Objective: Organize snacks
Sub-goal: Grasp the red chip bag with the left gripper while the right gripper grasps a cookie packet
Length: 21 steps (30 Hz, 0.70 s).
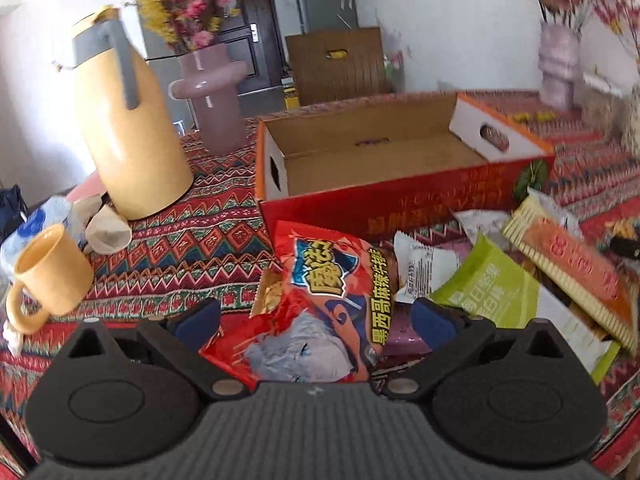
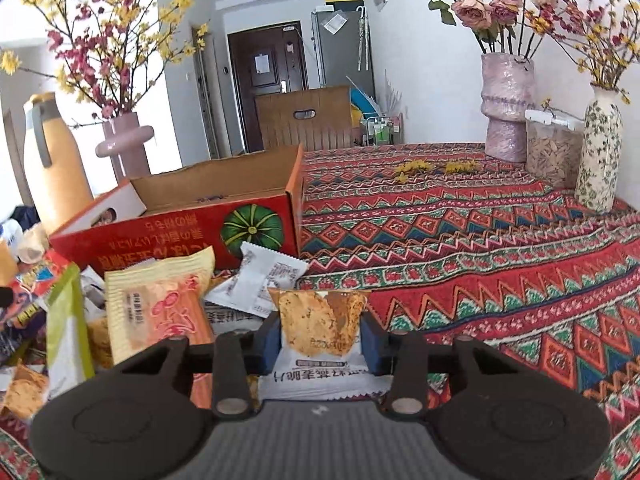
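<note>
An open red cardboard box (image 1: pixel 400 200) (image 2: pixel 160 232) stands empty on the patterned tablecloth. In front of it lies a pile of snacks. A red spicy-snack bag (image 1: pixel 332 280) lies between the wide-apart fingers of my left gripper (image 1: pixel 314 320), which is open with its pads clear of the bag. Beside the bag are a white packet (image 1: pixel 424 268), a green packet (image 1: pixel 492 280) and an orange biscuit pack (image 1: pixel 572 268). My right gripper (image 2: pixel 322 342) is shut on a small cracker packet (image 2: pixel 320 320), with the blue pads pressing on its two sides.
A yellow thermos jug (image 1: pixel 128 132), a yellow mug (image 1: pixel 48 276) and a pink vase (image 1: pixel 212 92) stand left of the box. Two vases (image 2: pixel 506 108) (image 2: pixel 600 152) and a lidded jar (image 2: pixel 552 148) stand at the far right. Bare tablecloth (image 2: pixel 480 240) stretches right of the box.
</note>
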Tool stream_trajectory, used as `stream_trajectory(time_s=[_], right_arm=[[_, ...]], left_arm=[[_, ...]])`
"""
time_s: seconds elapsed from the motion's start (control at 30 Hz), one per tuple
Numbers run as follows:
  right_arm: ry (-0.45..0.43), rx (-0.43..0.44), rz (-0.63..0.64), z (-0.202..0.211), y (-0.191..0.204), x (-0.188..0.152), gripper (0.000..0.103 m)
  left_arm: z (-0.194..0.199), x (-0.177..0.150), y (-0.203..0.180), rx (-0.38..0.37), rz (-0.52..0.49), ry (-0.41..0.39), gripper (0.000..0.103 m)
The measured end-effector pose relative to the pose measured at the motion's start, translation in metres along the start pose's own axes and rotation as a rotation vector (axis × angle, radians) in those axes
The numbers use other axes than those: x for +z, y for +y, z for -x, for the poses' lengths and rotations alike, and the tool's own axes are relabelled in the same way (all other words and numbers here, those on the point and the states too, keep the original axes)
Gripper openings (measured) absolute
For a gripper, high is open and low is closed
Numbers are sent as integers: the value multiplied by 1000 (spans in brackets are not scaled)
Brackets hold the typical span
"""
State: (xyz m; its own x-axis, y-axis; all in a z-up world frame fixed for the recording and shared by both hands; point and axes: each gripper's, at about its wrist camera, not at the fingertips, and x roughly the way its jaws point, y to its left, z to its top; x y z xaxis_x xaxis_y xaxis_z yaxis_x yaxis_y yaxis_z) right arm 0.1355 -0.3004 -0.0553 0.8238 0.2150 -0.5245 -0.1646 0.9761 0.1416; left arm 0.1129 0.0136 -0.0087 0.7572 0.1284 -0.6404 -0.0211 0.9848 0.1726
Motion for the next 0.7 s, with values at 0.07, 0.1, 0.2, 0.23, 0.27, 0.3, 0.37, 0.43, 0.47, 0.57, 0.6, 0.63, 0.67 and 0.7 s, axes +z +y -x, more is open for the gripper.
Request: stream_trajectory(time_s=[0.07, 0.1, 0.2, 0.23, 0.27, 0.3, 0.37, 0.43, 0.47, 0.57, 0.6, 0.63, 0.67, 0.7], right_arm=[[1, 5, -8, 0, 0, -3, 40], [2, 6, -13, 0, -2, -3, 40], [2, 8, -22, -1, -3, -3, 40], [2, 9, -24, -1, -3, -4, 40], [1, 9, -26, -1, -3, -4, 40], [0, 8, -28, -1, -2, -4, 40], [-2, 7, -34, -1, -3, -4, 40], [-2, 6, -37, -2, -3, -4, 40], [-2, 6, -38, -2, -3, -4, 40], [-2, 7, -39, -1, -1, -4, 40], [-2, 8, -39, -1, -1, -4, 40], [-3, 10, -39, -1, 0, -4, 40], [-4, 11, -38, 0, 0, -4, 40], [-5, 12, -38, 0, 1, -4, 40]], left_arm=[[-6, 0, -3, 9, -23, 12, 103], [-9, 0, -5, 14, -32, 19, 103], [-18, -2, -9, 34, -57, 38, 102], [-20, -3, -10, 37, -69, 43, 97], [-22, -4, -12, 41, -83, 41, 93], [-23, -5, -14, 44, -98, 40, 87], [-23, -6, -16, 40, -109, 42, 82], [-21, -7, -15, 26, -112, 33, 66], [-20, -8, -15, 22, -109, 31, 66], [-17, -8, -14, 10, -104, 12, 60], [-15, -8, -13, 8, -99, 5, 59], [-14, -8, -13, 4, -95, -1, 59], [-12, -8, -12, -2, -90, -8, 59], [-10, -9, -11, -5, -85, -17, 59]])
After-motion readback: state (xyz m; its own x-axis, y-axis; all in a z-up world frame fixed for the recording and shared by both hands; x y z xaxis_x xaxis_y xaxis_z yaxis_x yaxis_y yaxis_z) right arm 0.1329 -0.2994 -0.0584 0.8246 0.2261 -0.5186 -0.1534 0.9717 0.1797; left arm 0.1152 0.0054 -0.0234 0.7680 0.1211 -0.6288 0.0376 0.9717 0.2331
